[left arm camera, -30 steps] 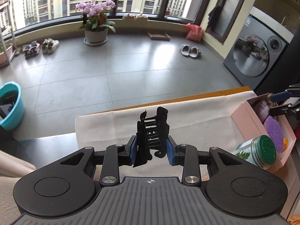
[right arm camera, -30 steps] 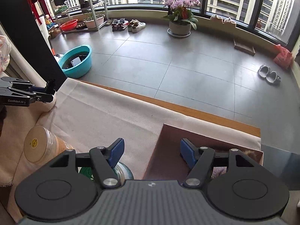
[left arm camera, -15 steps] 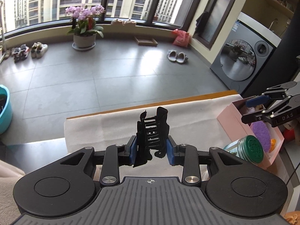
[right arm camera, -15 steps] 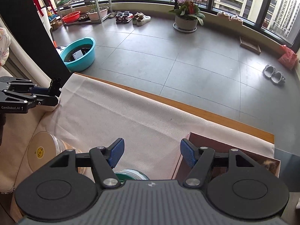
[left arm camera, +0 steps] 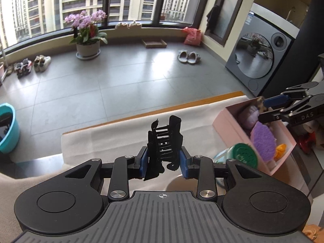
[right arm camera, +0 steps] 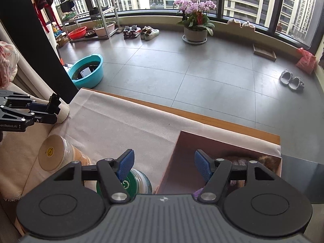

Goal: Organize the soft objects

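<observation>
Black toothed plastic hair claw (left arm camera: 164, 141) stood upright, pinched in my left gripper (left arm camera: 163, 161) at frame centre; pink rectangular cardboard box (left arm camera: 228, 121) lay right, beneath my spread, empty right gripper (right arm camera: 164, 167).

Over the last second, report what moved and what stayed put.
The right tool pulled back off the pink box and then came partly forward over it again, staying open and empty. The left tool swung its view rightward, then back, and kept its grip on the black hair claw. The green-lidded jar and cloth lie unchanged.
</observation>
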Motion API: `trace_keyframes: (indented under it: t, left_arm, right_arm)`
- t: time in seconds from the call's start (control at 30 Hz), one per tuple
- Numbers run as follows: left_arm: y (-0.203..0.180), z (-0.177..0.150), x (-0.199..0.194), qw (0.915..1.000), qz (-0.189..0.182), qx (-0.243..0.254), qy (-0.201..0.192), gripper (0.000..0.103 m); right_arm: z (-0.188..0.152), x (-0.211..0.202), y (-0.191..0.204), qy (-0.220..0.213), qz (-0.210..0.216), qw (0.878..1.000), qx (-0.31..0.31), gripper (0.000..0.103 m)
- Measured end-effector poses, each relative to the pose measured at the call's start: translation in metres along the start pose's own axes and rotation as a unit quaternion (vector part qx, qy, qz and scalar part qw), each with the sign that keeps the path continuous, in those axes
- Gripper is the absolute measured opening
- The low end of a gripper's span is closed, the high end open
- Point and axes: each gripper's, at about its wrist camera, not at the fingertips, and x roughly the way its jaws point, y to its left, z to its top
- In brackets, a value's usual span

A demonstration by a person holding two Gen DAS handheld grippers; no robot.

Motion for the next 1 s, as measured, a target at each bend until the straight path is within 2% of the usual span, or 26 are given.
trace_keyframes:
  t: [0.07, 0.17, 0.33, 0.43, 0.53, 0.63, 0.73, 0.8, 1.0]
  left_arm:
    - [-0.026, 0.014, -0.006, 0.9999, -0.009, 0.012, -0.005, 0.036]
    - [-0.064, 0.032, -0.001, 0.9990, -0.043, 0.014, 0.001, 0.036]
    - [-0.133, 0.055, 0.043, 0.9924, -0.115, 0.011, 0.042, 0.036]
    - [-0.175, 0.061, 0.081, 0.9885, -0.127, 0.041, 0.072, 0.037]
    - [-0.210, 0.052, 0.134, 0.9820, -0.137, 0.060, 0.116, 0.038]
    - [-0.231, 0.034, 0.181, 0.9786, -0.110, 0.072, 0.159, 0.039]
    - [-0.247, 0.028, 0.194, 0.9827, -0.057, 0.125, 0.124, 0.044]
    - [-0.250, 0.030, 0.192, 0.9855, -0.028, 0.133, 0.102, 0.044]
    - [-0.227, 0.041, 0.141, 0.9955, -0.025, 0.088, 0.023, 0.044]
  right_arm:
    - [-0.010, -0.015, -0.009, -0.020, 0.003, 1.000, 0.001, 0.067]
    - [-0.028, -0.035, -0.028, -0.046, 0.011, 0.999, 0.014, 0.067]
    - [-0.065, -0.050, -0.076, -0.066, 0.012, 0.997, 0.049, 0.067]
    - [-0.087, -0.049, -0.099, -0.066, 0.002, 0.996, 0.064, 0.067]
    - [-0.105, -0.047, -0.118, -0.066, 0.012, 0.994, 0.086, 0.067]
    - [-0.116, -0.046, -0.129, -0.072, 0.020, 0.992, 0.099, 0.067]
    - [-0.124, -0.045, -0.130, -0.075, 0.016, 0.992, 0.101, 0.067]
    - [-0.130, -0.044, -0.129, -0.078, 0.008, 0.992, 0.096, 0.067]
    - [-0.142, -0.046, -0.122, -0.093, -0.009, 0.991, 0.091, 0.067]
